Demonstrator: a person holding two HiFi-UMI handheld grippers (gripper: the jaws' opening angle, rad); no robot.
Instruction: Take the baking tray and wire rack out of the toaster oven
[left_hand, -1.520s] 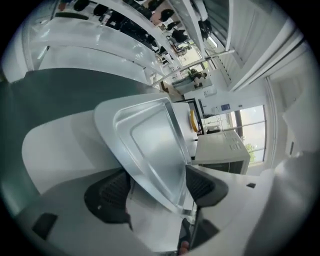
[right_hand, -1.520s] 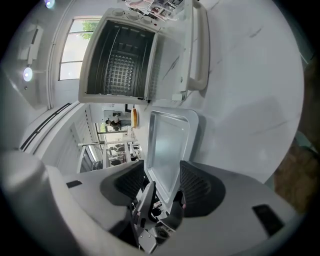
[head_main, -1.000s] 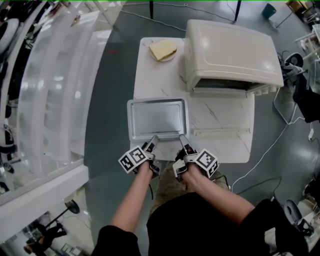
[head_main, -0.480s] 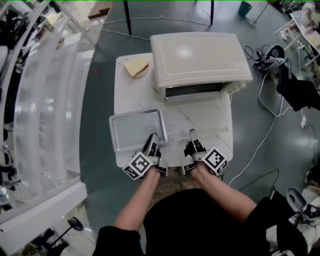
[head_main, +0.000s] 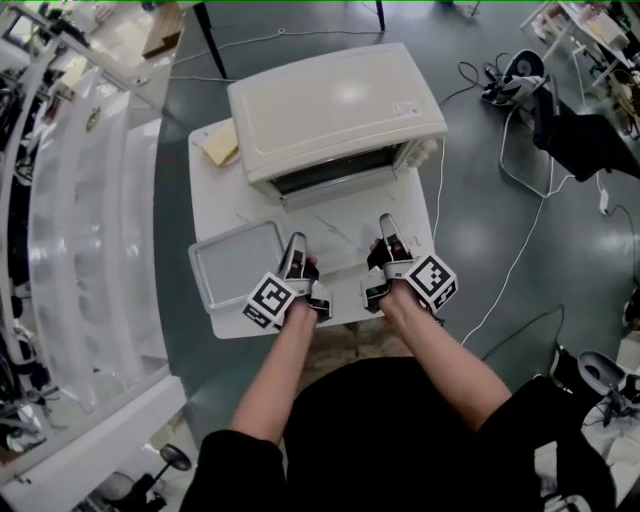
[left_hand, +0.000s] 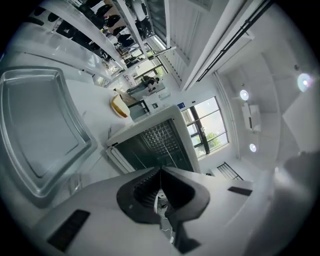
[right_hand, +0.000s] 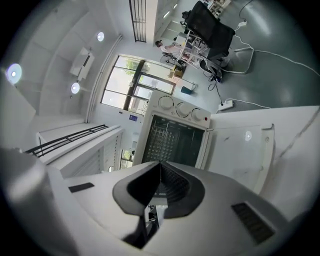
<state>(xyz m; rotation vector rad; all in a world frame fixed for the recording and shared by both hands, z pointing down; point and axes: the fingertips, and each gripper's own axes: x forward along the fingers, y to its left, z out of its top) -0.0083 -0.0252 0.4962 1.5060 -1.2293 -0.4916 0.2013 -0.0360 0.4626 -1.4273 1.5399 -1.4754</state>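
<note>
**Grippers quit the baking tray (head_main: 235, 268); wire rack (right_hand: 171, 141) inside toaster oven (head_main: 335, 100)**

Since a second ago the left gripper (head_main: 296, 241) and right gripper (head_main: 386, 223) have come off the tray's near edge and moved toward the open oven. Both pairs of jaws have just been closing and now meet, empty. The tray lies on the table (head_main: 212, 200), beside the left gripper, left of the dropped door (right_hand: 240, 150)

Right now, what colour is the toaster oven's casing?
Cream, off-white; the toaster oven shows best in the head view.

Cream toaster oven (head_main: 335, 105), silver baking tray (head_main: 233, 268), white grey-veined table (head_main: 213, 195), pale yellow bread (head_main: 219, 146), black-and-white marker cubes (head_main: 270, 300), grey-green floor (head_main: 480, 230).
</note>
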